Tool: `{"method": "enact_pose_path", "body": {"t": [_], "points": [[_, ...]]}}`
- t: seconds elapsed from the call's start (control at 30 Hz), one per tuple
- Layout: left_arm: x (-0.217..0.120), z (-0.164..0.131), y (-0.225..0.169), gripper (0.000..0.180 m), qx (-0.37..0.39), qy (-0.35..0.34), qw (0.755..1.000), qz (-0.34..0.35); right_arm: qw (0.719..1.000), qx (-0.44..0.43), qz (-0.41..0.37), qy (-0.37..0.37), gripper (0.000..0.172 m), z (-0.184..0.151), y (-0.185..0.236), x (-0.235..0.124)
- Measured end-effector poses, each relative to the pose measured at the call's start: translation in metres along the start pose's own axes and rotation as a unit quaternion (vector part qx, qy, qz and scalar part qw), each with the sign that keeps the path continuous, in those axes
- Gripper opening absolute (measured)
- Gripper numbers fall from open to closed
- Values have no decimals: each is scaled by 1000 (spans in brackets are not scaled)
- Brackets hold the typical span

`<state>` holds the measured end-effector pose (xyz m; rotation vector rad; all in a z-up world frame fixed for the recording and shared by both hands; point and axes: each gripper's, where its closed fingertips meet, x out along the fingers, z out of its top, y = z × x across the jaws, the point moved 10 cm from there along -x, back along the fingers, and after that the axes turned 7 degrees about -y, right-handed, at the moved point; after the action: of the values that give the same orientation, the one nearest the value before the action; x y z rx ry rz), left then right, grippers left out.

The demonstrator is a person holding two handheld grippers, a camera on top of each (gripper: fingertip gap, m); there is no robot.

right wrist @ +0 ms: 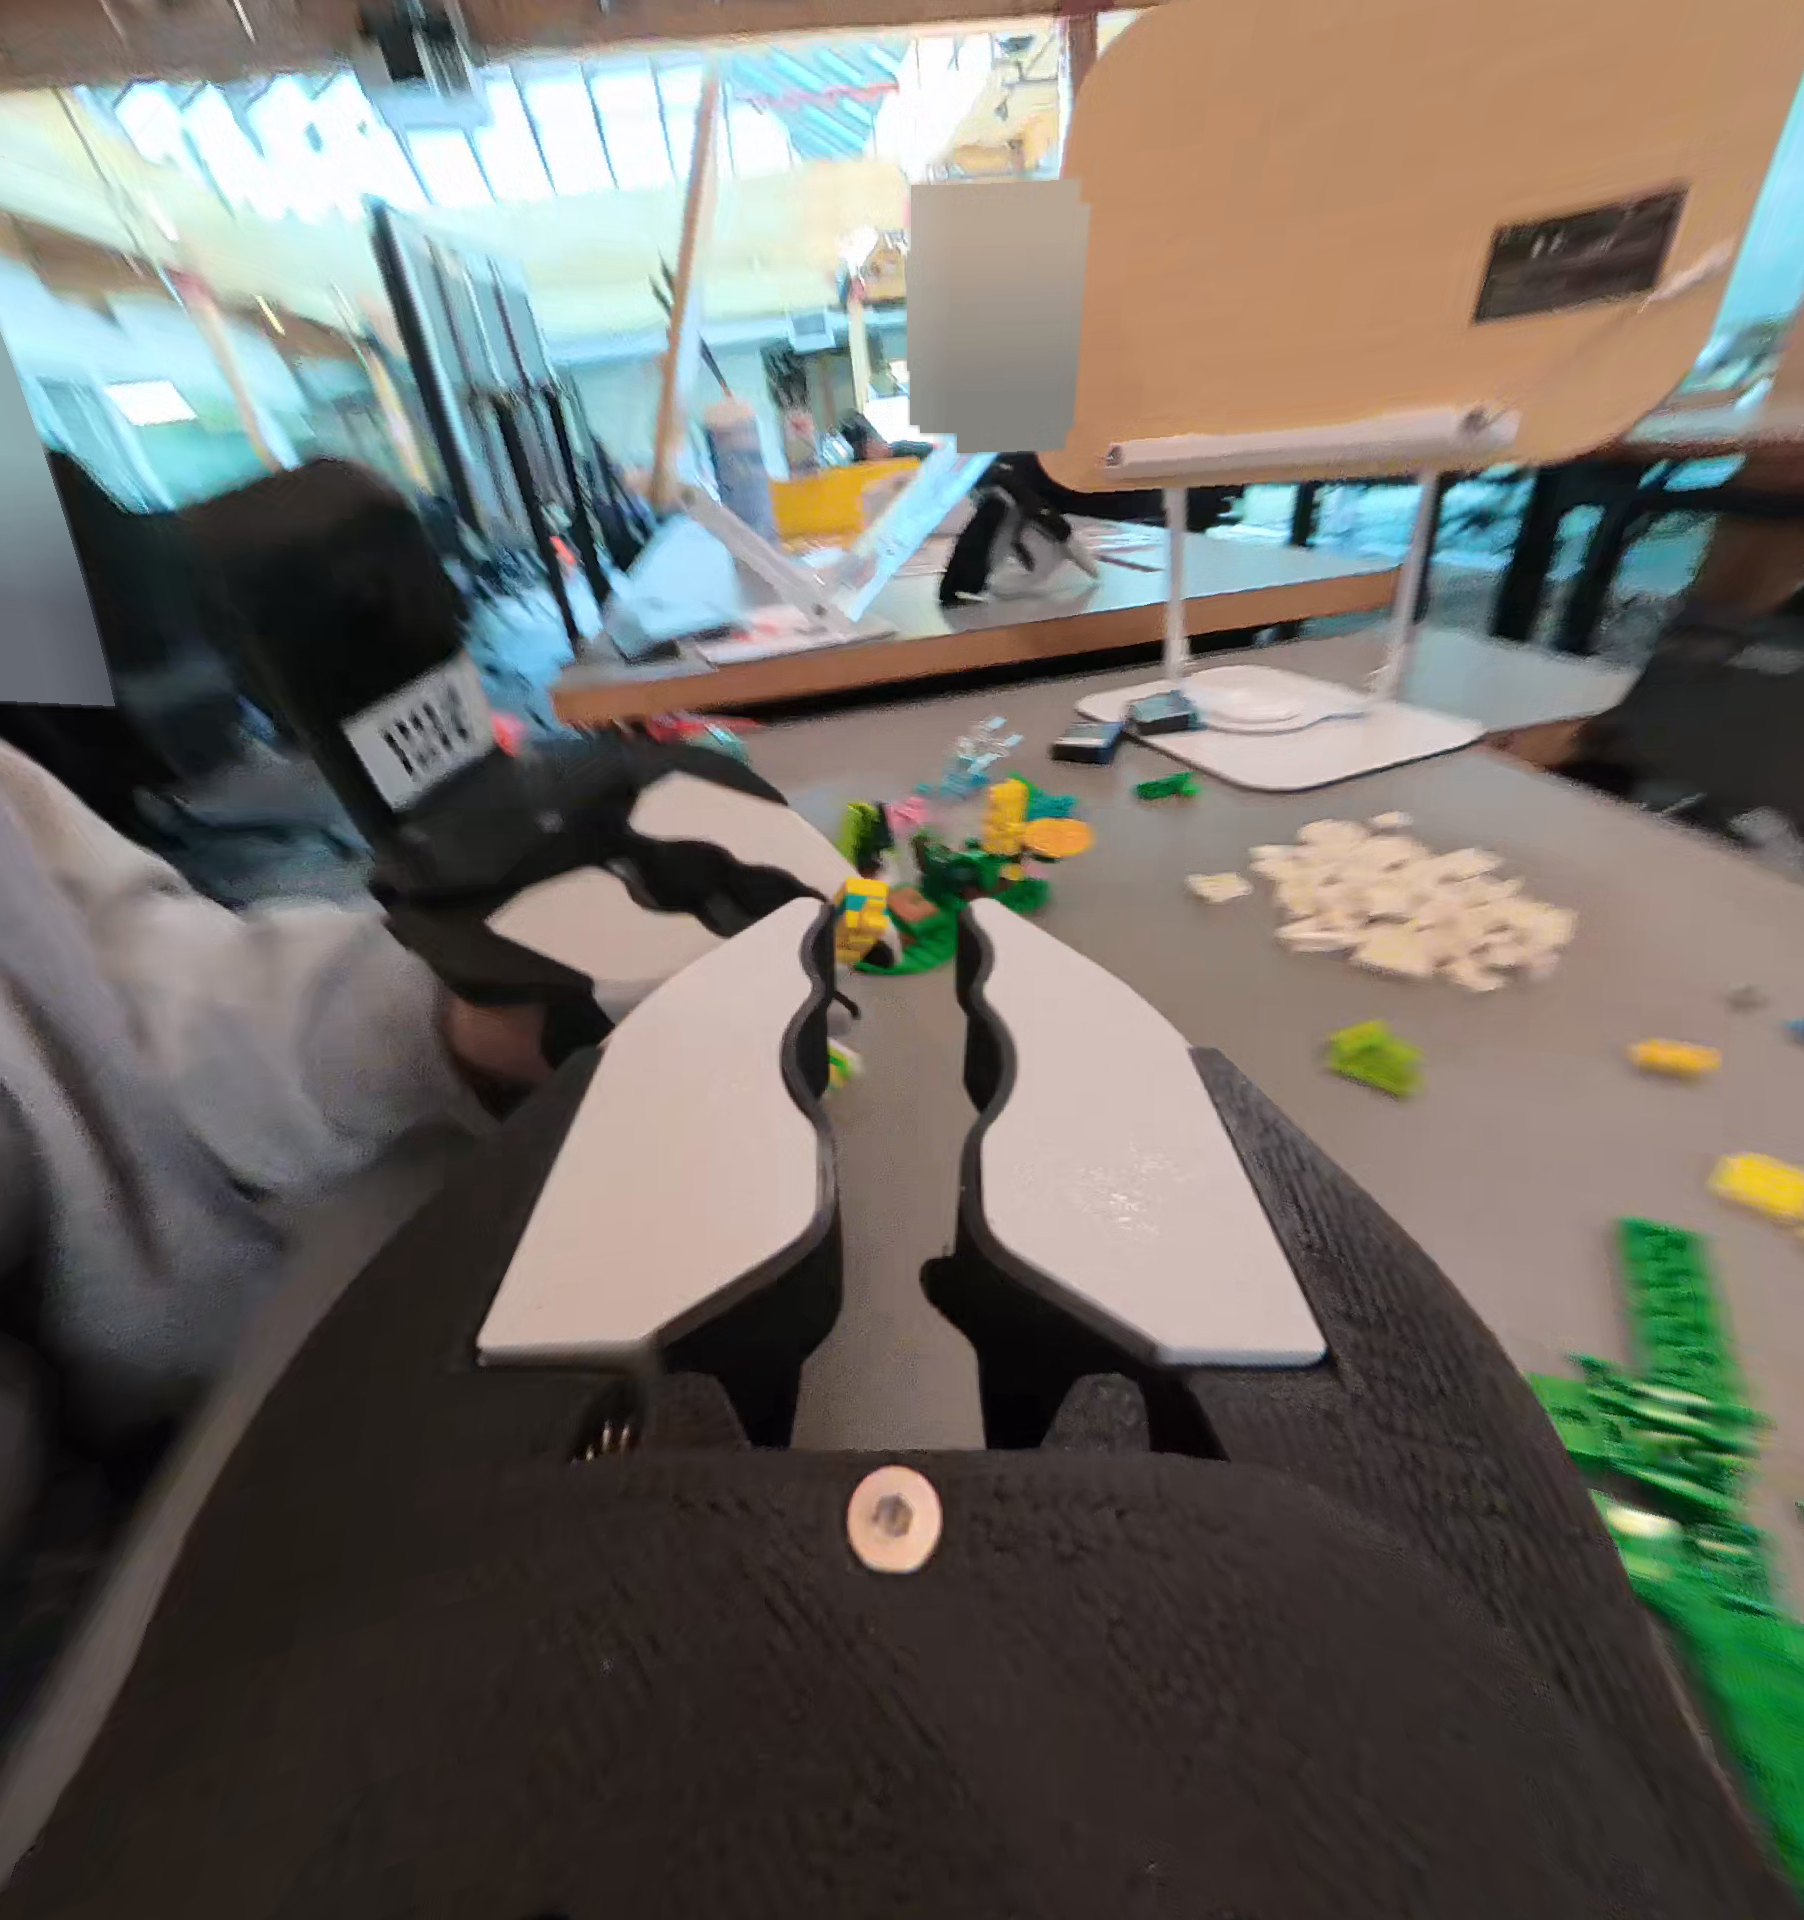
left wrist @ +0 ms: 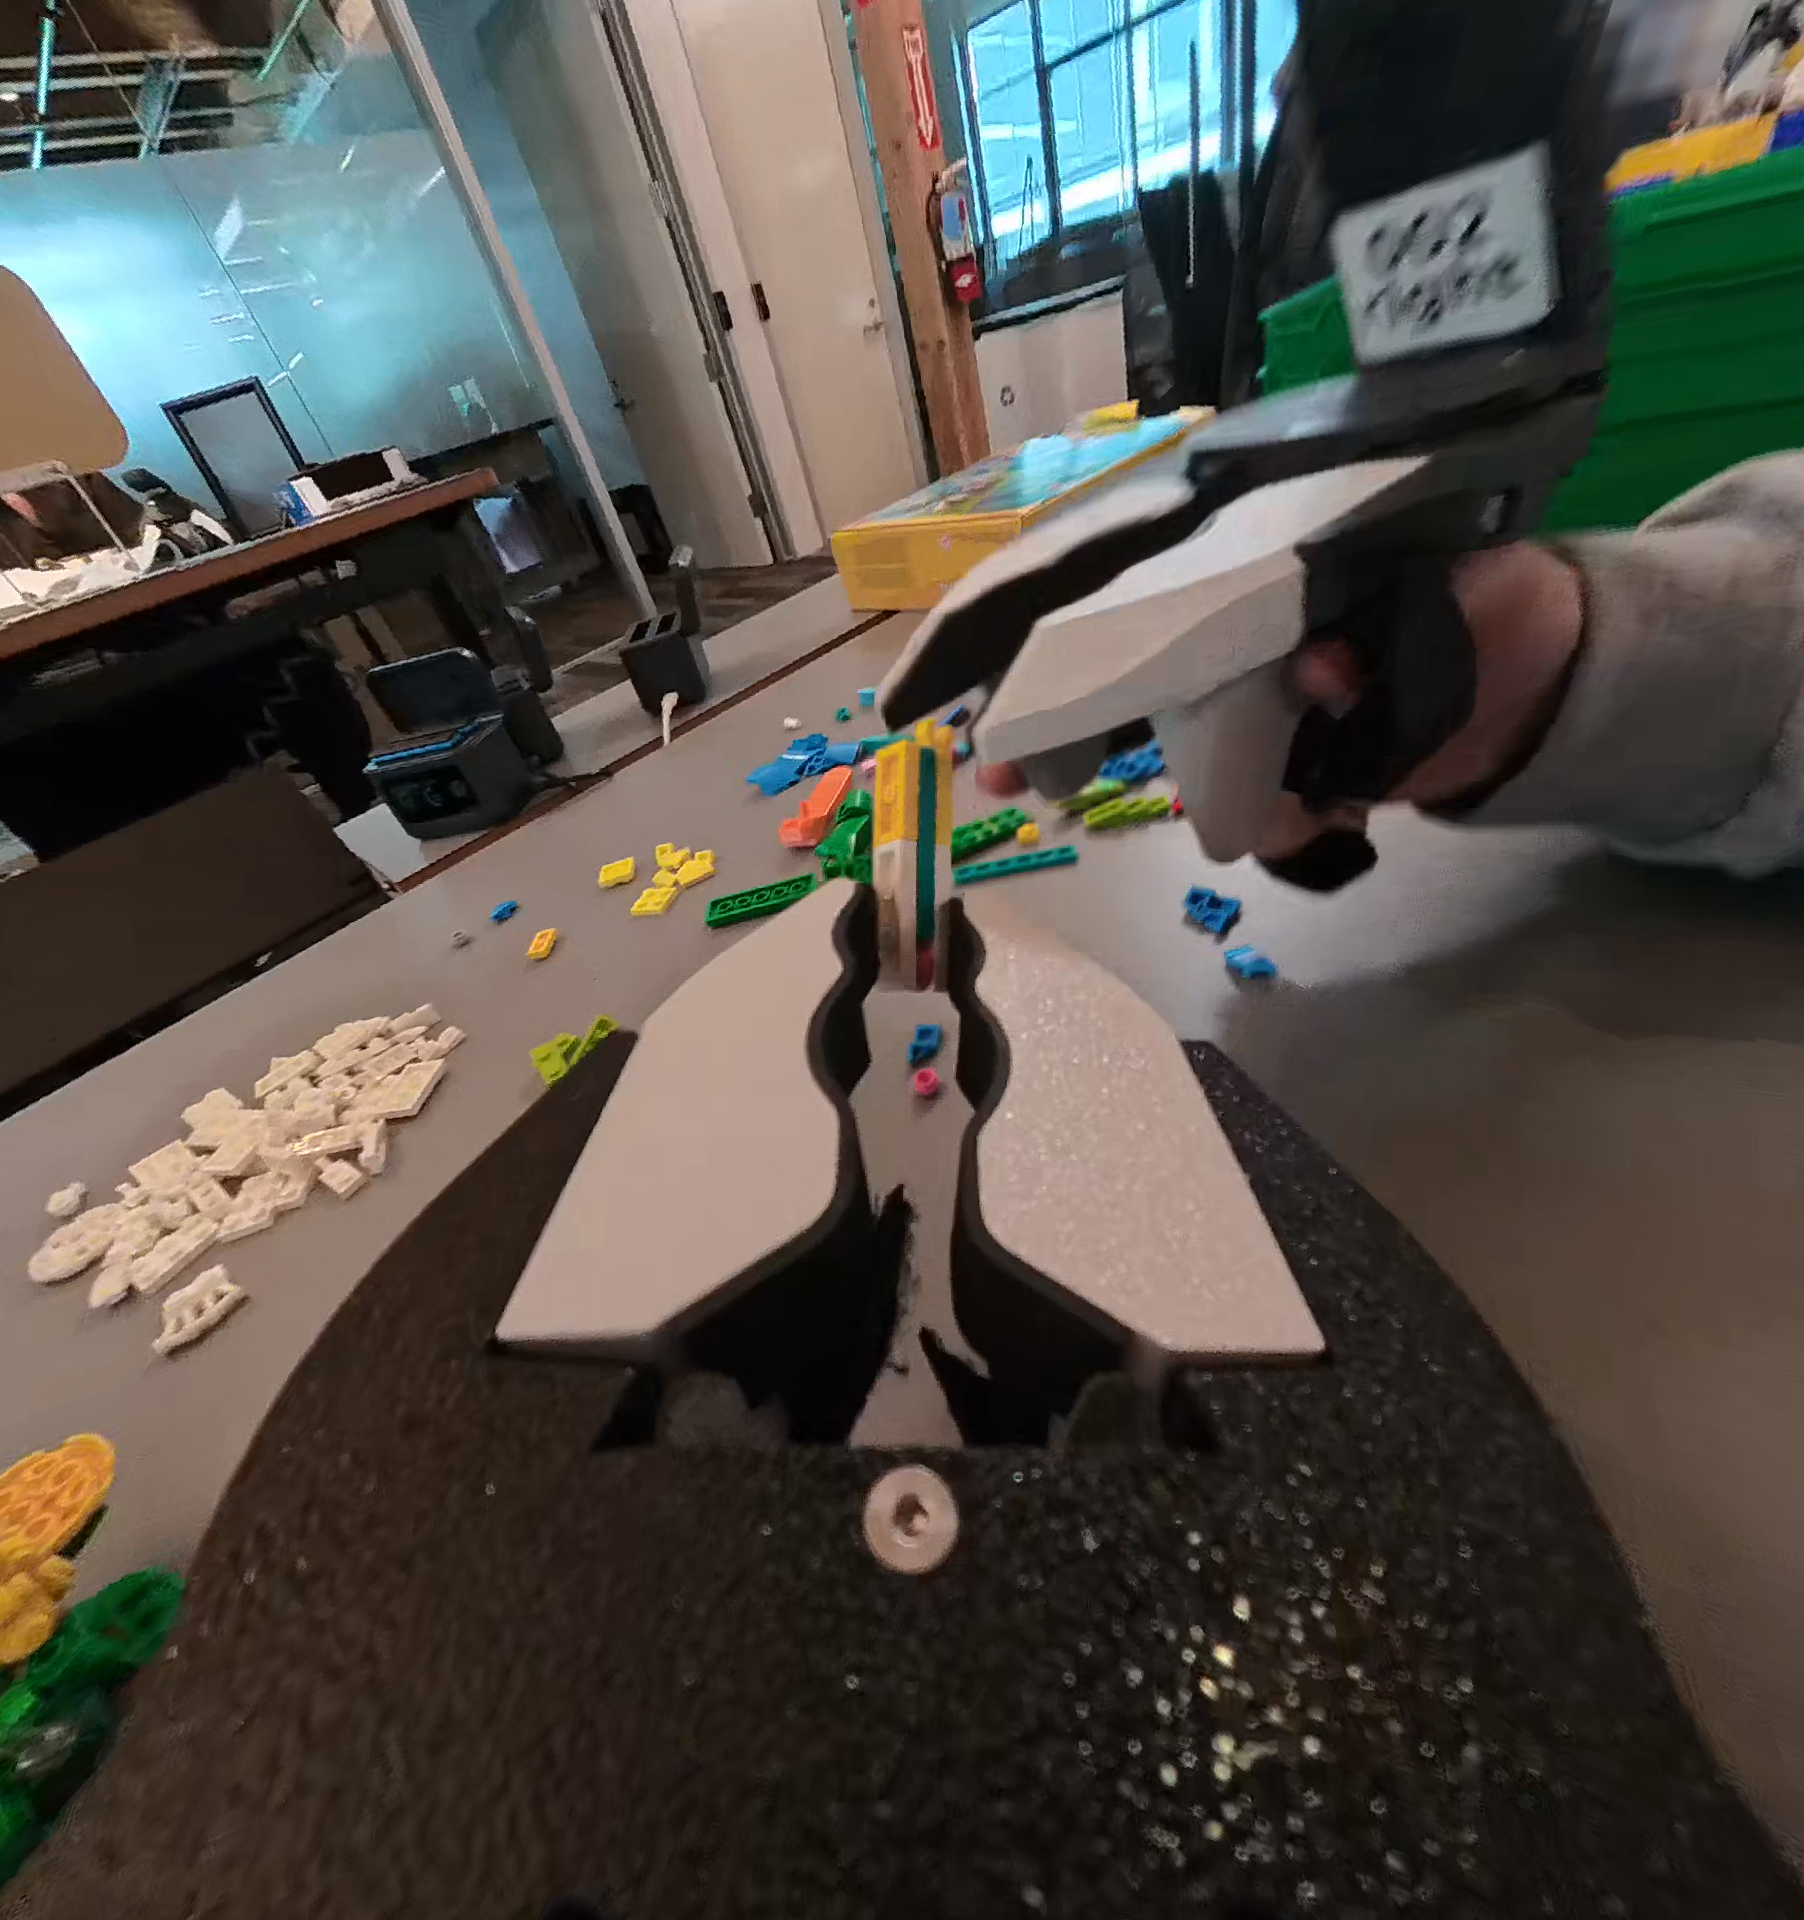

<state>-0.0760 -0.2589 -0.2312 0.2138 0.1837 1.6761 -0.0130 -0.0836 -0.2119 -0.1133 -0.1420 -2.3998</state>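
i'm clamping a small stacked brick assembly (left wrist: 913, 873), yellow, white and teal, upright between my left gripper (left wrist: 913, 935) tips above the grey table (left wrist: 1500, 1091). my right gripper (right wrist: 893, 940) is hovering spread and bare just over the stack's top. i'm judging it best to hold the left steady and square.

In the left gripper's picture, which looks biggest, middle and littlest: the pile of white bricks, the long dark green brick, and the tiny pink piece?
1. White brick pile, by far the biggest patch.
2. Long dark green brick.
3. Pink piece, littlest.
The pile also lies nearer the camera than the green brick, which adds to its look.
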Motion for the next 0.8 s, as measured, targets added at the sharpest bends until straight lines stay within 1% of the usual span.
{"method": "enact_pose_path", "body": {"t": [0.07,0.1,0.13,0.17,0.23,0.27,0.3,0.33,0.37,0.43,0.5,0.53,0.67,0.73,0.8], "points": [[1,-4,0,13,23,25,999,-1,992,-121,-21,41,29,1,3,-5],[2,-6,0,13,29,37,999,-5,980,-187,-37,64,31,0,4,-7],[3,-7,-1,13,33,47,998,-9,961,-258,-52,87,32,-1,7,-8],[4,-9,-3,13,36,58,997,-19,934,-333,-65,108,32,-4,11,-8],[6,-11,-5,13,44,78,995,-34,865,-473,-69,150,32,-13,21,-7],[7,-13,-6,13,49,88,994,-38,832,-524,-62,172,32,-19,26,-6],[8,-14,-7,13,52,97,993,-40,807,-556,-52,191,32,-25,30,-4],[9,-15,-8,13,52,107,992,-48,793,-572,-42,206,32,-29,33,-3],[10,-16,-10,13,49,115,991,-57,786,-580,-40,210,32,-32,35,-1],[12,-18,-12,13,47,123,989,-74,781,-592,-41,195,33,-32,38,0],[12,-17,-13,13,54,124,988,-77,785,-590,-35,185,32,-32,40,0],[12,-17,-14,13,57,125,987,-78,782,-593,-33,187,31,-34,41,0],[12,-18,-14,13,53,124,987,-89,760,-617,-24,202,25,-39,44,1],[12,-17,-14,13,50,121,987,-93,743,-635,-21,212,26,-41,44,2],[11,-16,-14,13,44,115,988,-96,716,-662,-29,218,23,-43,44,2]]}}
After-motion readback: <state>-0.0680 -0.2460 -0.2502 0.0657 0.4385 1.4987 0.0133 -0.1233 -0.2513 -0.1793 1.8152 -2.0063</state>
